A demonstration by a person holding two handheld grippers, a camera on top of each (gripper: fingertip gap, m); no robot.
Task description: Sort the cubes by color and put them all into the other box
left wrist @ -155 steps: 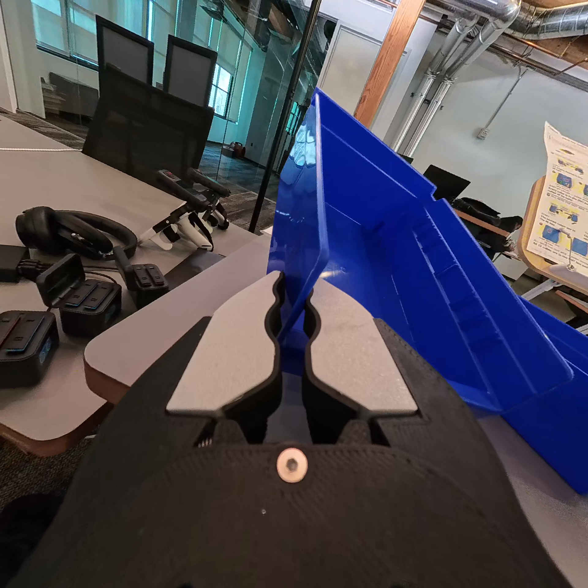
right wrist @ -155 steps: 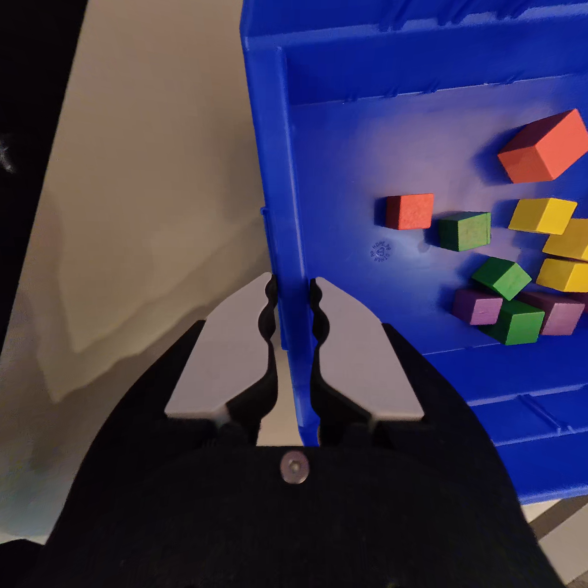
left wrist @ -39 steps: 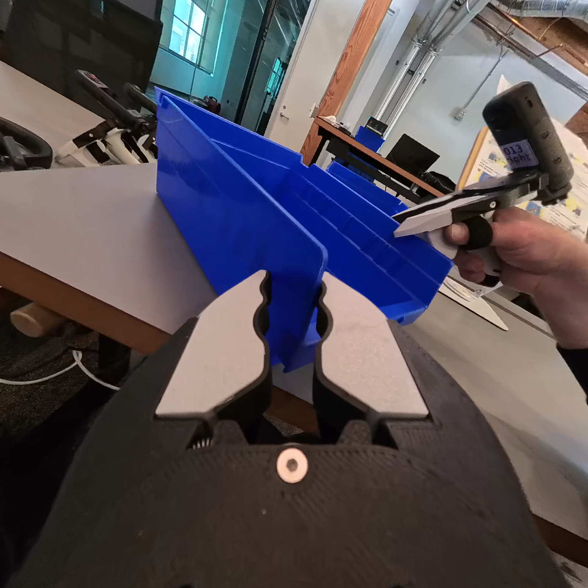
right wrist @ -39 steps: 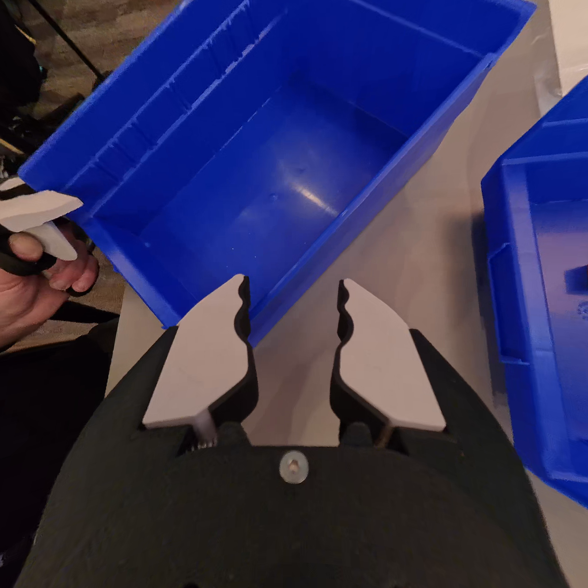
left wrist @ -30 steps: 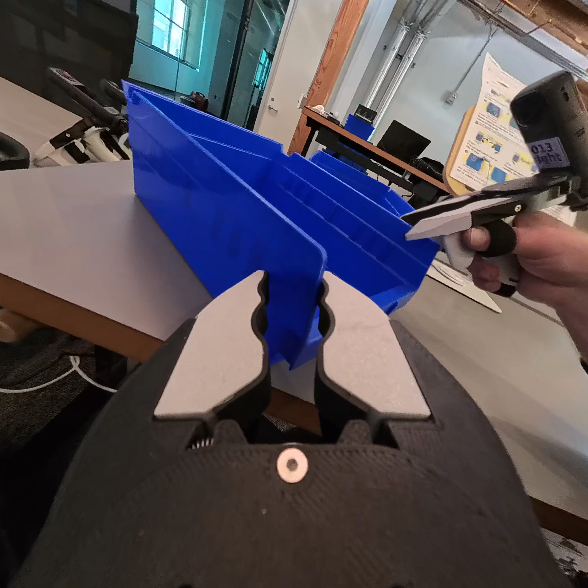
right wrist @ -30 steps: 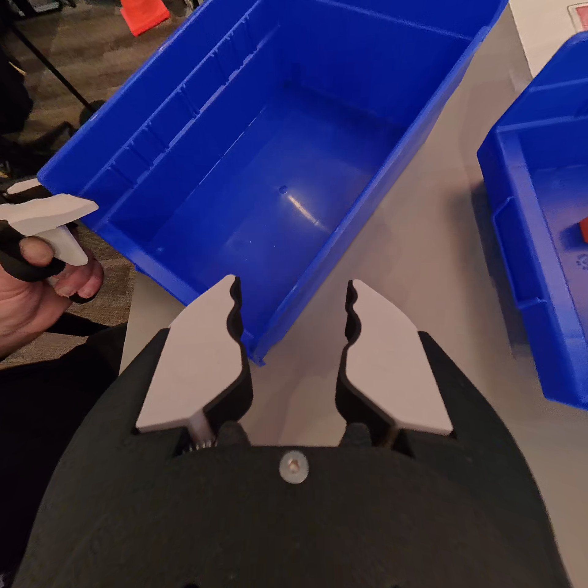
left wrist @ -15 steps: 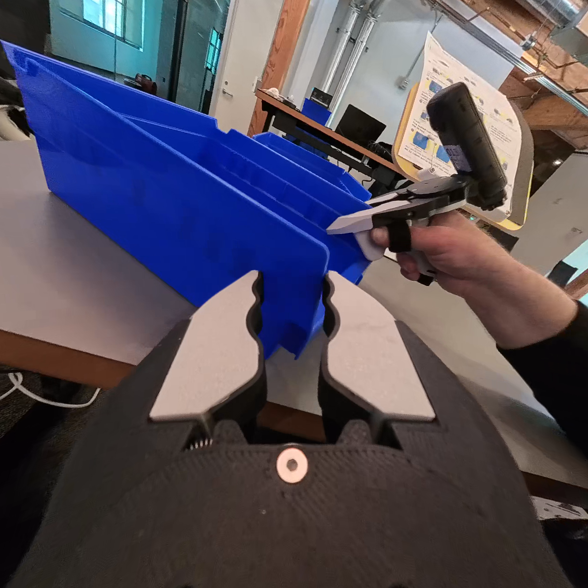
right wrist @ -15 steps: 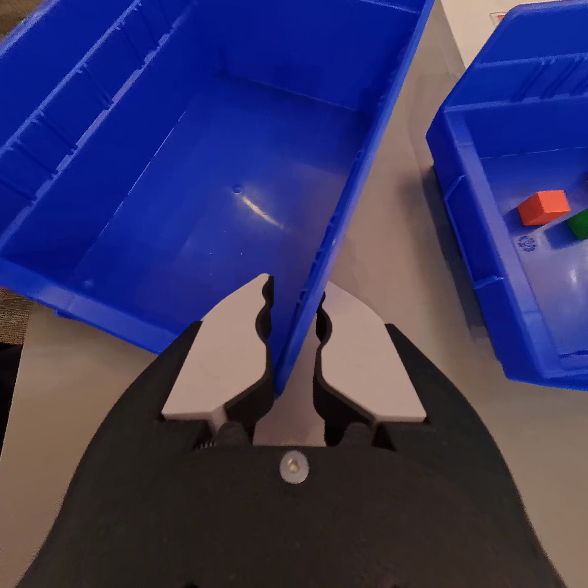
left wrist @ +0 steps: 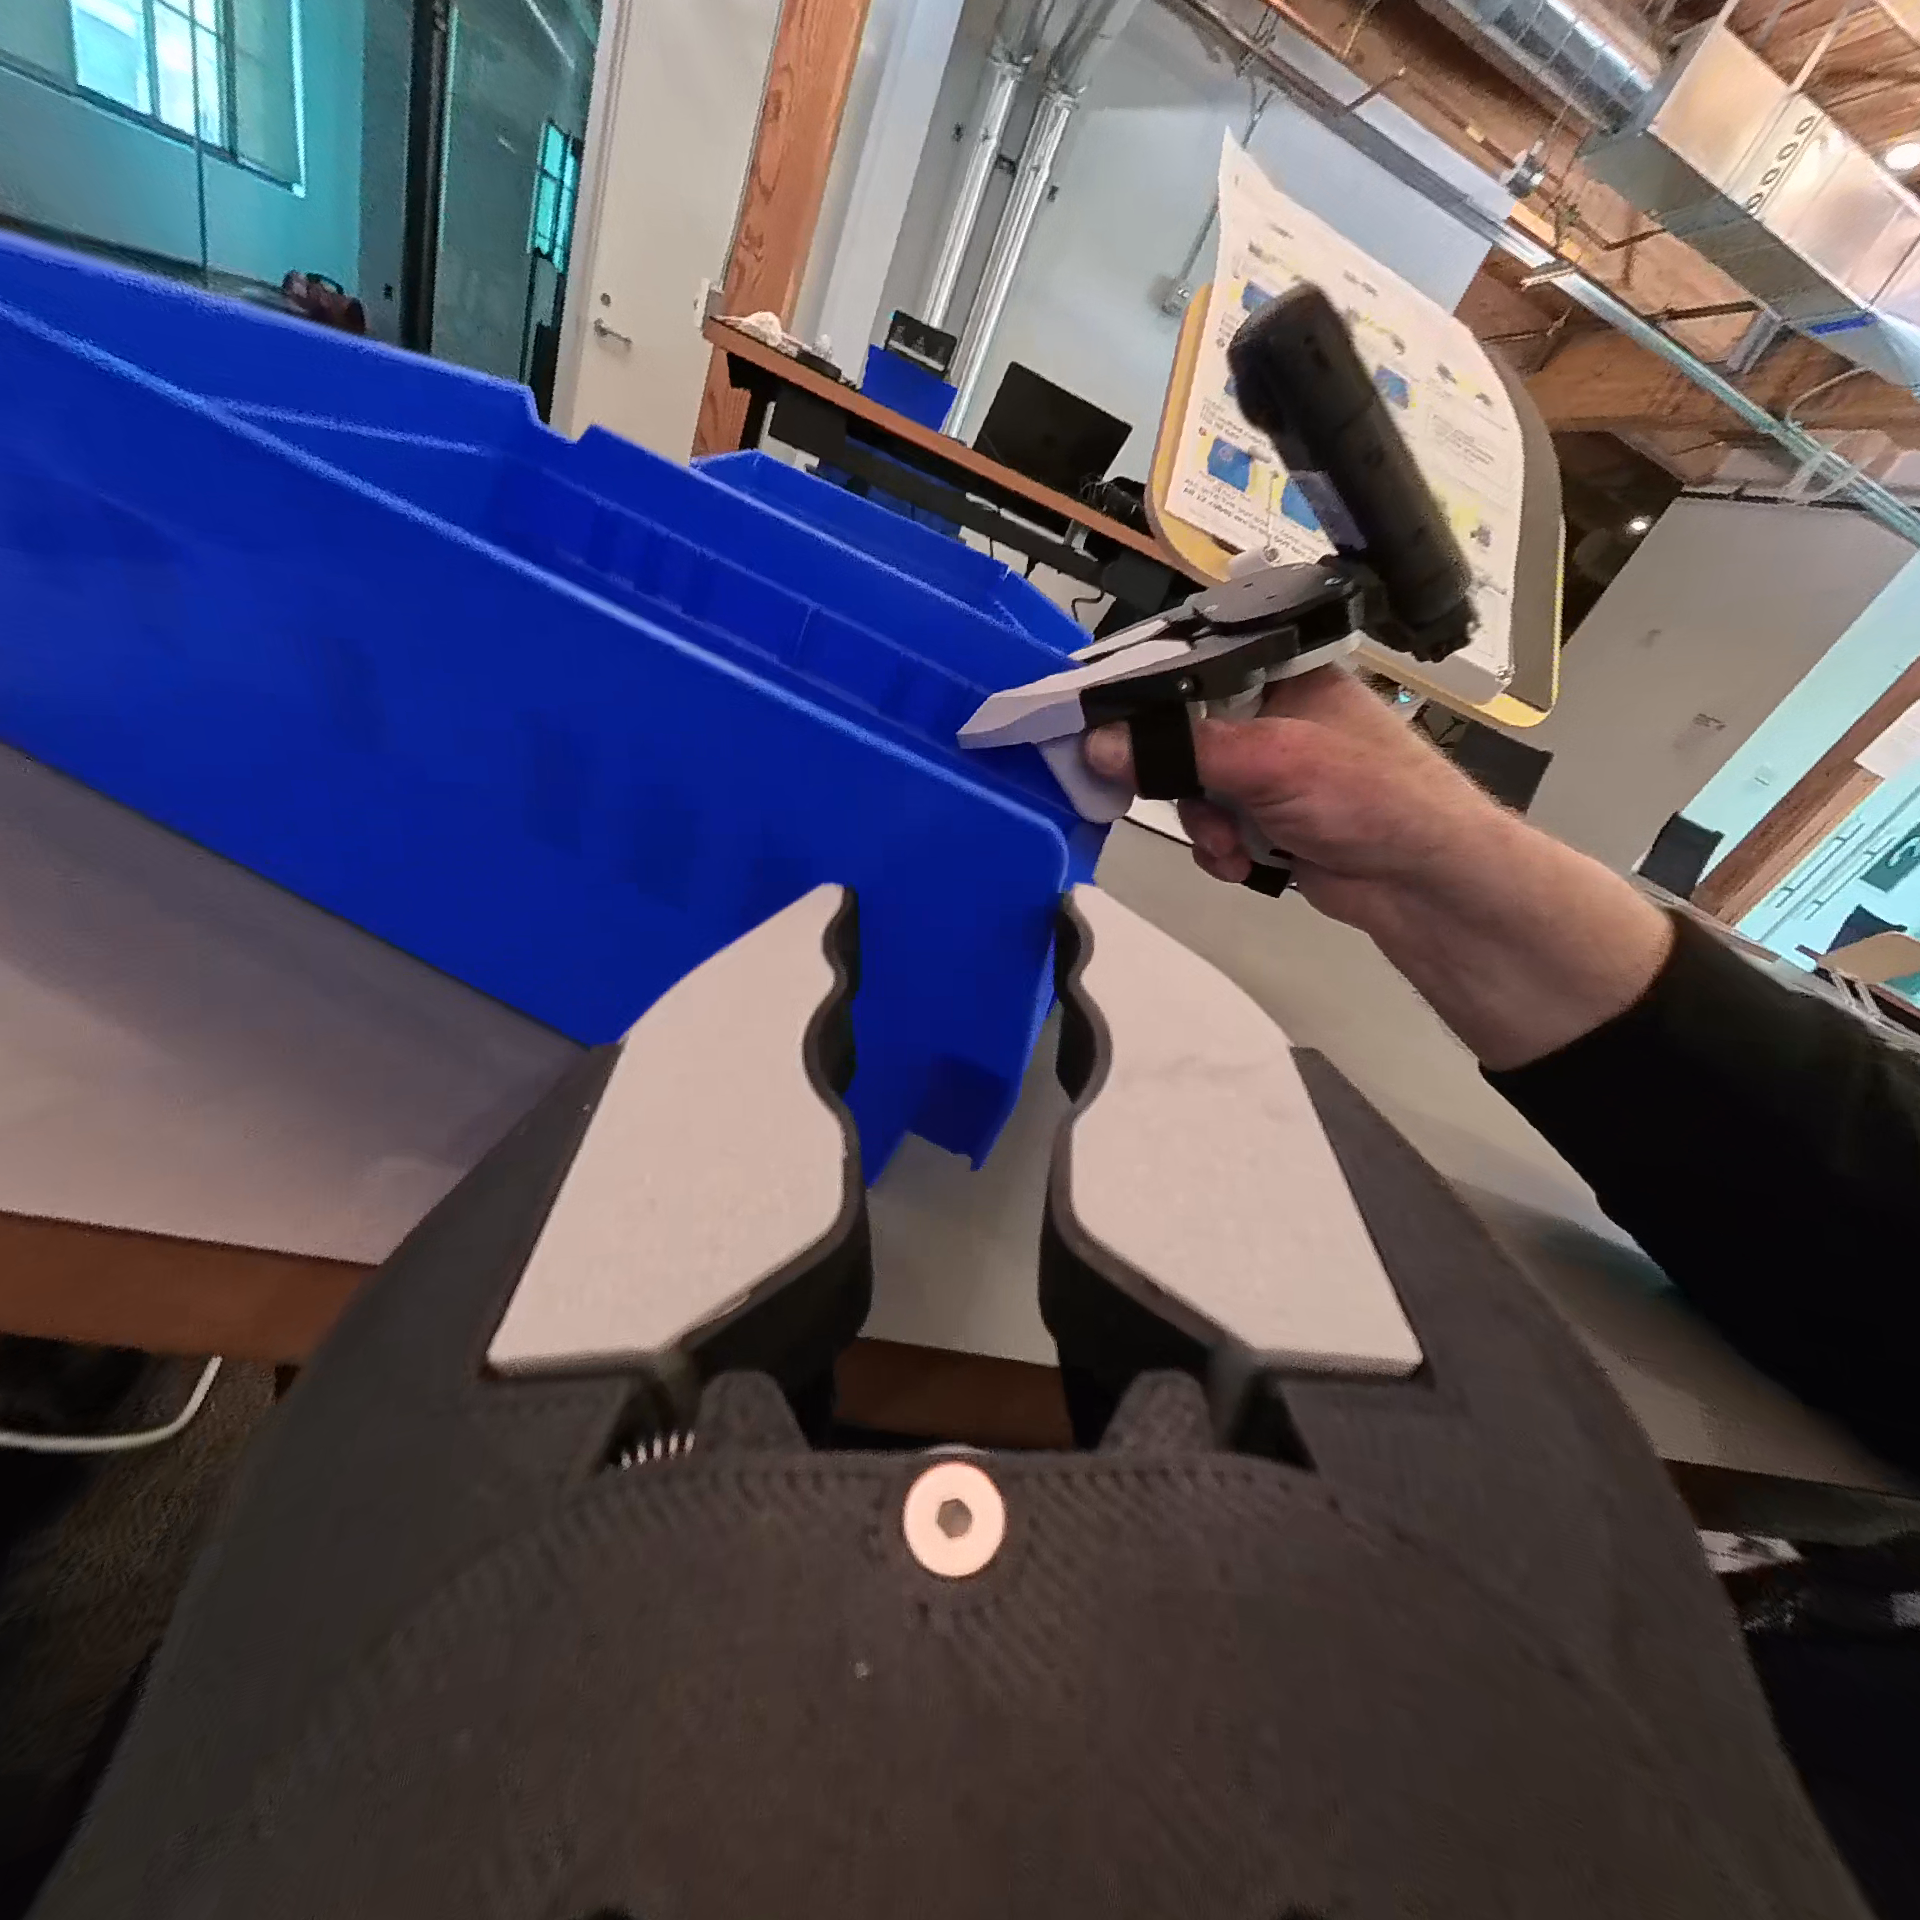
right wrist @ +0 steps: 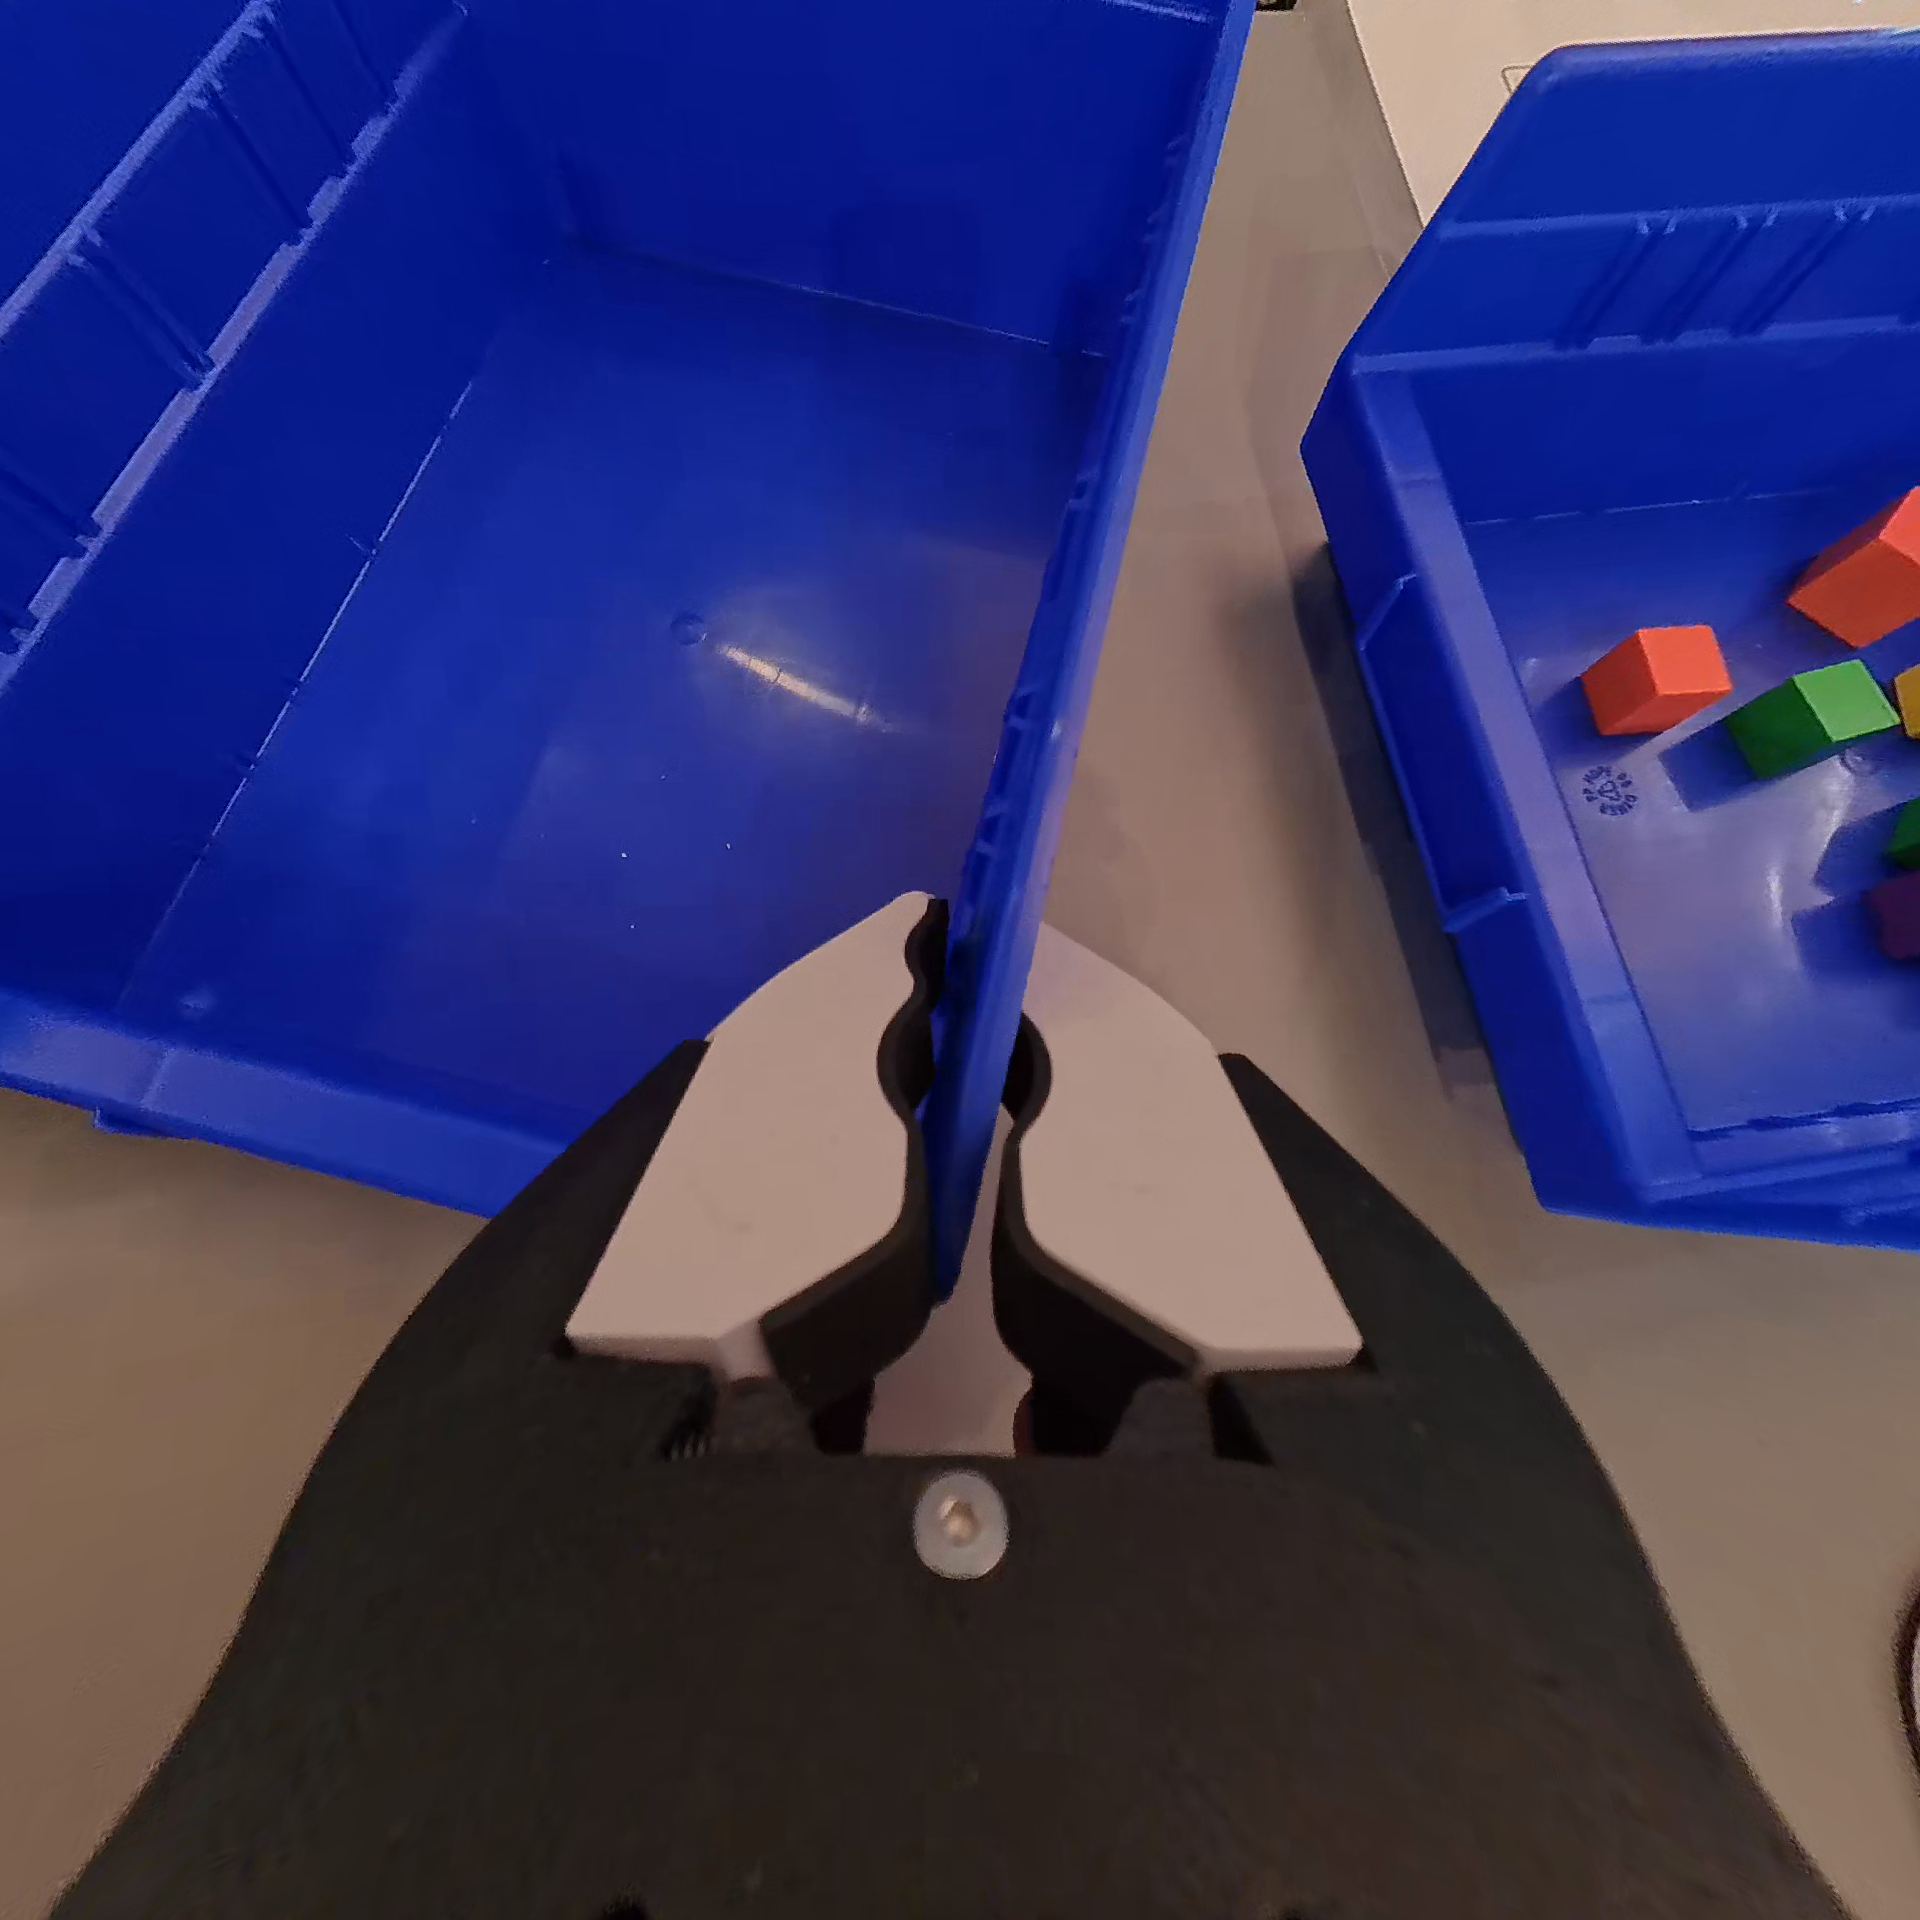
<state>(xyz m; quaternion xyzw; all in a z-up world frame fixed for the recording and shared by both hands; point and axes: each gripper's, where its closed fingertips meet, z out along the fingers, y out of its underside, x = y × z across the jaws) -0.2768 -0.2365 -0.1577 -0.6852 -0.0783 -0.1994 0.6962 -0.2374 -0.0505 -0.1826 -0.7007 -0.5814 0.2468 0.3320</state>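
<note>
Blue empty plastic bin (right wrist: 623, 623), left of frame, has nothing sorted in yet. Right gripper (right wrist: 966, 1039) is clamped on its side wall. Left gripper (left wrist: 951, 997) sits narrow around a bin corner; whether it grips, cannot tell. Small coloured wooden cubes (right wrist: 1662, 675) all lie unsorted in the second blue bin (right wrist: 1455, 727), right edge.

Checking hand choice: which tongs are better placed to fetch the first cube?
Probably the right tongs: they grip the empty bin wall nearest the cube bin; the left tongs straddle its farther corner.
</note>
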